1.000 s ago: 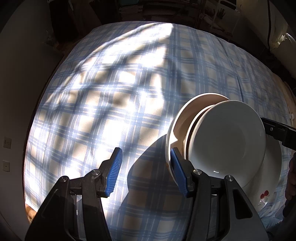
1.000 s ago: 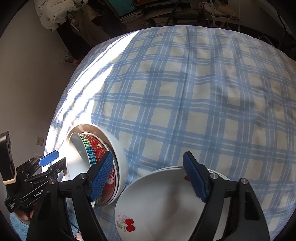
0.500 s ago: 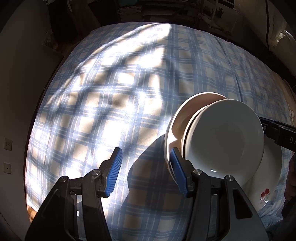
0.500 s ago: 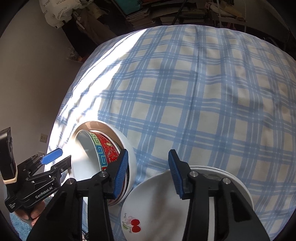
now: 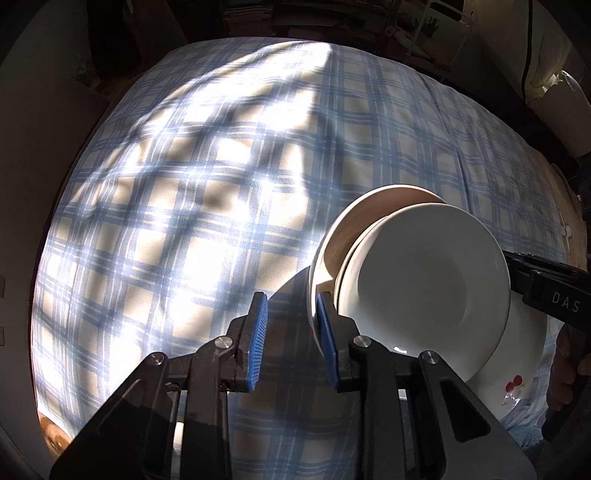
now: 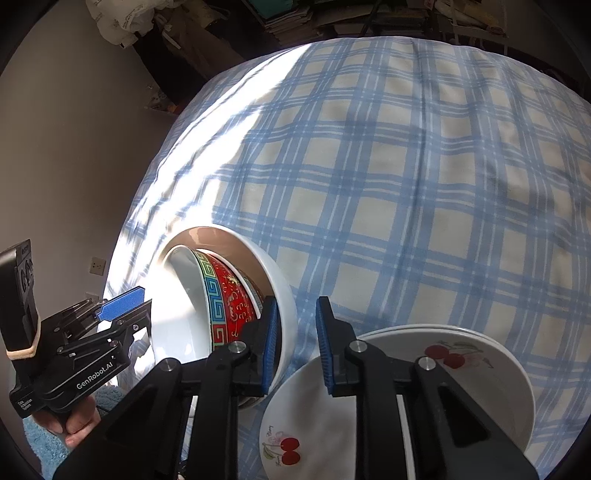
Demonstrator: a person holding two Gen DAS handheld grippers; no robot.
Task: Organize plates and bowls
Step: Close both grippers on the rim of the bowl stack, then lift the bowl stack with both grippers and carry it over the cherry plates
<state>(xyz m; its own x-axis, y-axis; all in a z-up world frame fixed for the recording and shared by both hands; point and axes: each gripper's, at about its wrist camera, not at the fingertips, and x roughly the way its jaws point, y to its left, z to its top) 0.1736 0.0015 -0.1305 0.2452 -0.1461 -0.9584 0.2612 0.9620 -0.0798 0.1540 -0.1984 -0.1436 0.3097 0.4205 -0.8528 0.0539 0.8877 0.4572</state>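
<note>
A large white bowl (image 6: 284, 295) stands on the blue plaid cloth (image 6: 388, 184) with a red patterned bowl (image 6: 232, 295) and a white bowl (image 6: 184, 280) nested inside. In the left wrist view the same stack shows as the outer bowl (image 5: 332, 236) and the white inner bowl (image 5: 424, 280). A stack of cherry-print plates (image 6: 480, 373) lies right beside it and also shows in the left wrist view (image 5: 524, 369). My left gripper (image 5: 290, 343) is partly open and empty, just left of the outer bowl's rim. My right gripper (image 6: 295, 347) is narrowly open and empty, between bowls and plates.
The plaid cloth covers a wide table stretching far ahead. Cluttered shelves (image 6: 332, 18) stand beyond the far edge. A grey wall (image 6: 74, 147) with sockets runs along the left side. A blue mat (image 6: 40, 439) lies below the near edge.
Both grippers have narrowed their jaws from wide open to a small gap. The right gripper has shifted left, off the plates, toward the bowl stack. The dishes have not moved.
</note>
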